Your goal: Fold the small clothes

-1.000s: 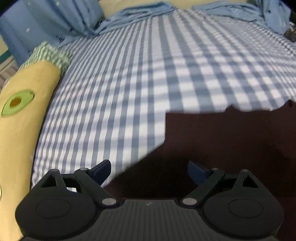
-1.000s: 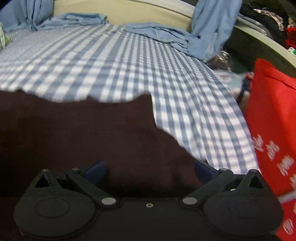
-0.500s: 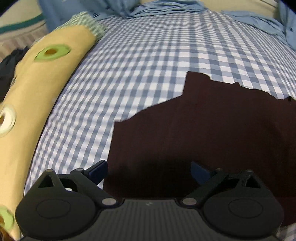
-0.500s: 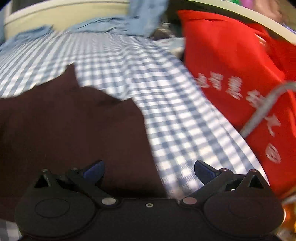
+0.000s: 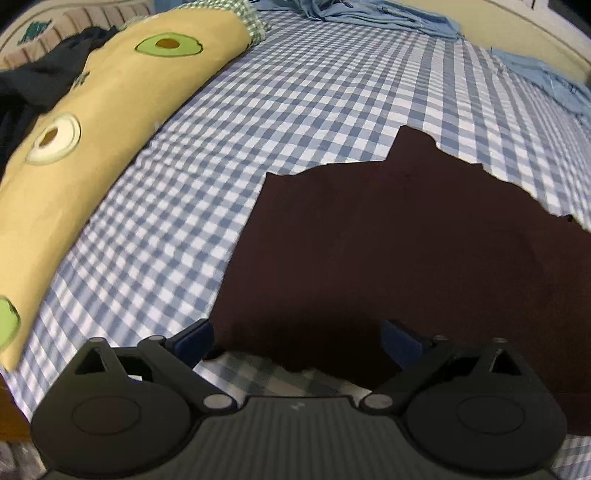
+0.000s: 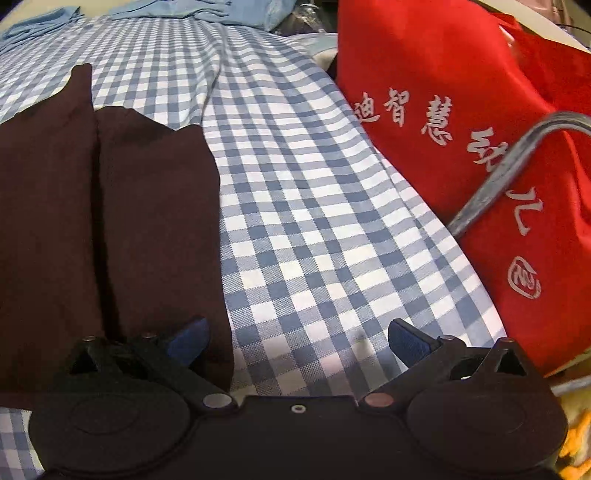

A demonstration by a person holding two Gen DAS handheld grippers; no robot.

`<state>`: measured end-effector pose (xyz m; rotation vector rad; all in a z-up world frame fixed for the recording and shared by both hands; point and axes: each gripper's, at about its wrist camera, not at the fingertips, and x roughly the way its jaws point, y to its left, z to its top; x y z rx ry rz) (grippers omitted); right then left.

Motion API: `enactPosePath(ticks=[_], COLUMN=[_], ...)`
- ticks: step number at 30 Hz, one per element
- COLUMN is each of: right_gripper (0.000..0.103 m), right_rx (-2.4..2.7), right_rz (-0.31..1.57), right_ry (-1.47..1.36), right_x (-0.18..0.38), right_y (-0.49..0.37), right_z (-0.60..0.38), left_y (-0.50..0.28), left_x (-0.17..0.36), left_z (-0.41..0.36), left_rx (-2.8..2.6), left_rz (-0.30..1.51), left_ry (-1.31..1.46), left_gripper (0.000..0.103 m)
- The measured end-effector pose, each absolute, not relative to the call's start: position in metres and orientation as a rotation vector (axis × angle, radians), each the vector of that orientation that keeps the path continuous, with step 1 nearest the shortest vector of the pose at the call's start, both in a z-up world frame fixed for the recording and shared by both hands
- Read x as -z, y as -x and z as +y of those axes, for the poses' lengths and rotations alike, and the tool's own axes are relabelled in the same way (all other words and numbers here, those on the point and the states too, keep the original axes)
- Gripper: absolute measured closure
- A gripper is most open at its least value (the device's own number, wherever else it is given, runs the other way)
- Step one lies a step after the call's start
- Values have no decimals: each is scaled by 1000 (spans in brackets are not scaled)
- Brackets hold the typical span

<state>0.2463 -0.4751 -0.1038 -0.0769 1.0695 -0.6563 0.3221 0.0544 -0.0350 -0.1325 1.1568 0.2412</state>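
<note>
A dark maroon garment (image 5: pixel 406 240) lies flat on the blue-and-white checked bedsheet (image 5: pixel 295 110). My left gripper (image 5: pixel 297 338) is open and empty, just above the garment's near left edge. In the right wrist view the garment (image 6: pixel 92 206) lies at the left with a lengthwise crease down it. My right gripper (image 6: pixel 297 338) is open and empty over the bare sheet (image 6: pixel 314 240); its left finger is over the garment's right edge.
A long yellow avocado-print pillow (image 5: pixel 74 147) runs along the bed's left side, with dark clothes (image 5: pixel 37 85) behind it. Light blue clothes (image 5: pixel 369 18) lie at the far end. A red bag with white characters (image 6: pixel 480 147) and a grey handle stands at the right edge.
Both grippers have pulled back and swung outward, left toward the pillow, right toward the red bag. More of the garment's outline now shows, lying flat. Both stayed open.
</note>
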Motion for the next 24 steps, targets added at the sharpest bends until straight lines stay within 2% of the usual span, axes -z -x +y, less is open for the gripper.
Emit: enactPosePath(ticks=[6,13,24], right_gripper=[1,1,1], right_rx=[618,481,-70], right_rz=[1022,892,873], right_ry=[111,186,303], right_x=[80,49,52], right_y=[-244,-248,-284], right_z=[-467,-414,-296], left_y=[-301,-286,-288], left_x=[41,53,74], left_z=[54,51,83], left_rx=[-250,-220,-246], left_rz=[1139,1132,1125], left_ry=[271,357,583], left_gripper=[1,1,1])
